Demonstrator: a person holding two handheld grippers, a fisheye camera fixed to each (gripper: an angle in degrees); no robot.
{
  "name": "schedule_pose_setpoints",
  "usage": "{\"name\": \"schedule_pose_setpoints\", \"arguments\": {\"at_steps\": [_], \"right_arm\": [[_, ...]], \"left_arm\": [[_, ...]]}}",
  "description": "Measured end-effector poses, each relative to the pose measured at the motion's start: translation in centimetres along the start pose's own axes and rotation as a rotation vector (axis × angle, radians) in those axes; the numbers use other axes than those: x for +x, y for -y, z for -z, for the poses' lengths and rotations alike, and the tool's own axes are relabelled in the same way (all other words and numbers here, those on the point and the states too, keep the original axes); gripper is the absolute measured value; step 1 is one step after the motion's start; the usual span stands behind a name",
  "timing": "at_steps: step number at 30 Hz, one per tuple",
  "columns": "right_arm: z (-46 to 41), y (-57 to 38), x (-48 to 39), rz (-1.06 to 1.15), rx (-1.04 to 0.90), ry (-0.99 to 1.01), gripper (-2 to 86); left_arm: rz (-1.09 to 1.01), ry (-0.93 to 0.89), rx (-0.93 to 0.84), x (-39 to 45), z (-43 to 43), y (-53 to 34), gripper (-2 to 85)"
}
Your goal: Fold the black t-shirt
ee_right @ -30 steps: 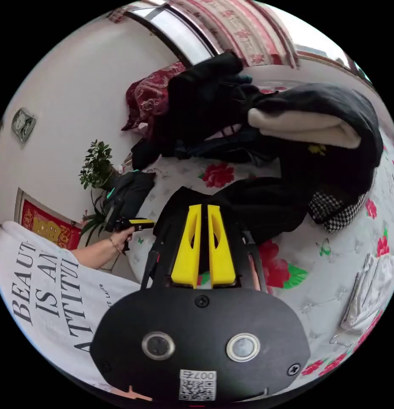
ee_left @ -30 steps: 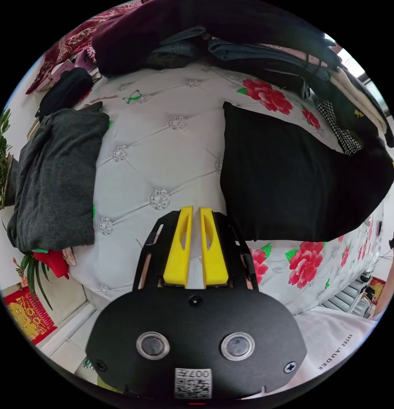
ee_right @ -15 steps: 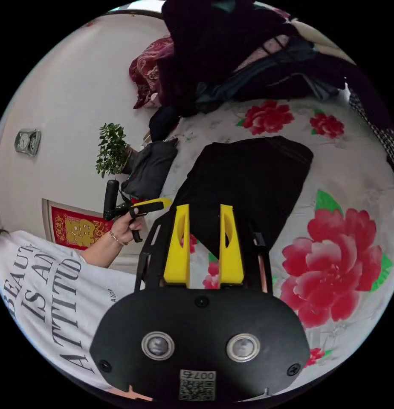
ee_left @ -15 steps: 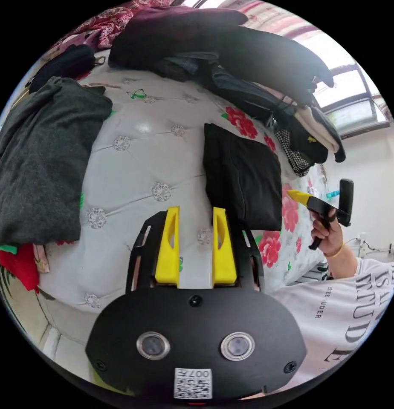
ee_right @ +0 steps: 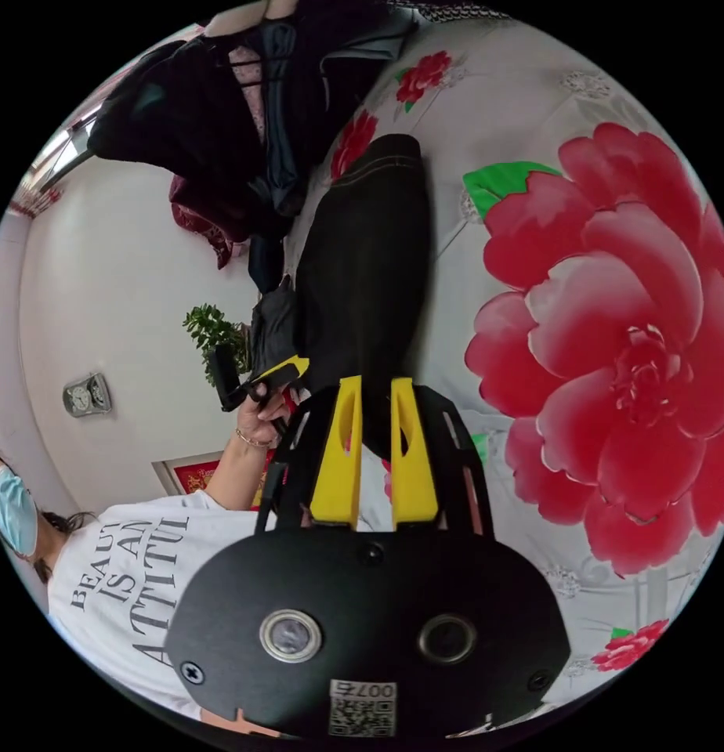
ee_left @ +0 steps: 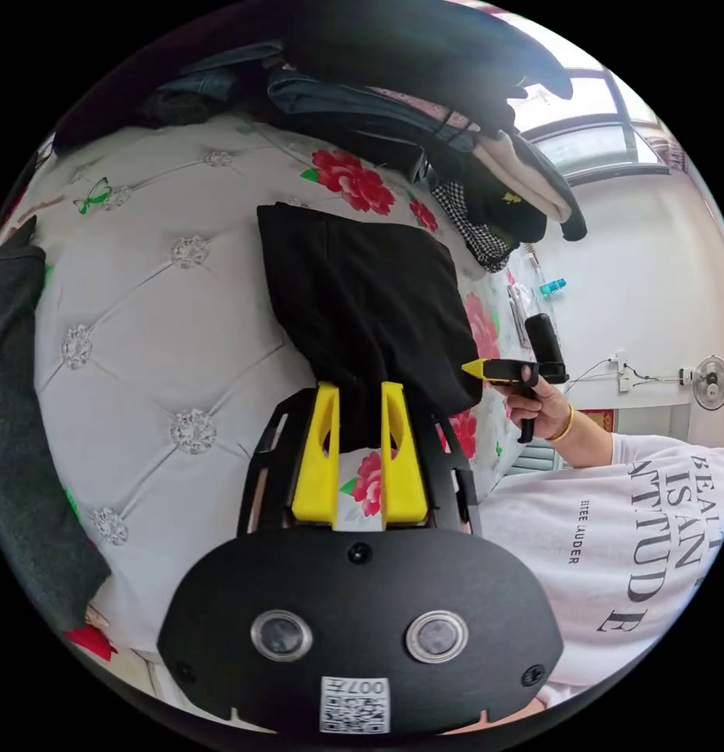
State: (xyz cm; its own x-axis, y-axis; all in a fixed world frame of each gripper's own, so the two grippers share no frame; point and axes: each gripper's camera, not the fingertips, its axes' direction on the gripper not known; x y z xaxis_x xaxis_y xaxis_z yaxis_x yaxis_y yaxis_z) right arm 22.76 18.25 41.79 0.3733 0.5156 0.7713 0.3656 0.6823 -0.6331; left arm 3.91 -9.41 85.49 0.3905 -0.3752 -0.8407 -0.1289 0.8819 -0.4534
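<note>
Bed [ee_left: 142, 329] with flowered cover carries the black t-shirt [ee_left: 362, 305], already folded to a rectangle, near edge at the bed's front edge. My left claw [ee_left: 360, 392] is spread at its near corner, not pinching. My right claw [ee_right: 374, 388] is spread at the other corner. I'd pinch both corners evenly, then lift together.
</note>
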Motion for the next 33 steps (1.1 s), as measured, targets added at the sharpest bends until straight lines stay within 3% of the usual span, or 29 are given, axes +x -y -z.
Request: {"name": "schedule_pose_setpoints", "arguments": {"at_steps": [6,12,18,22,27,29,33], "right_arm": [[6.3,-2.4,-0.5,0.079,0.016,0.052,4.2],[19.3,-6.1,-0.4,0.122,0.109,0.073,3.0],[37.1,-10.0,-3.4,0.255,0.341,0.039,2.7],[47.9,-14.7,-5.2,0.345,0.526,-0.088,3.2],[53.6,-17.6,0.7,0.076,0.648,-0.392,4.1],[53.3,-18.7,6.6,-0.135,0.625,-0.495,4.3],[49.5,-21.5,12.3,-0.218,0.609,-0.396,4.9]], "left_arm": [[0.023,-0.011,0.06,4.1,1.1,-2.5,6.4],[-0.093,-0.101,0.076,14.5,-2.6,-0.4,6.2],[-0.298,-0.202,0.125,27.1,-6.0,7.9,5.5],[-0.469,-0.193,0.2,37.9,-7.3,12.3,5.6],[-0.48,-0.067,0.141,43.2,-13.8,13.9,5.5],[-0.452,0.005,0.002,41.9,-18.5,12.1,6.3],[-0.385,0.07,-0.173,37.1,-23.1,6.8,6.3]]}}
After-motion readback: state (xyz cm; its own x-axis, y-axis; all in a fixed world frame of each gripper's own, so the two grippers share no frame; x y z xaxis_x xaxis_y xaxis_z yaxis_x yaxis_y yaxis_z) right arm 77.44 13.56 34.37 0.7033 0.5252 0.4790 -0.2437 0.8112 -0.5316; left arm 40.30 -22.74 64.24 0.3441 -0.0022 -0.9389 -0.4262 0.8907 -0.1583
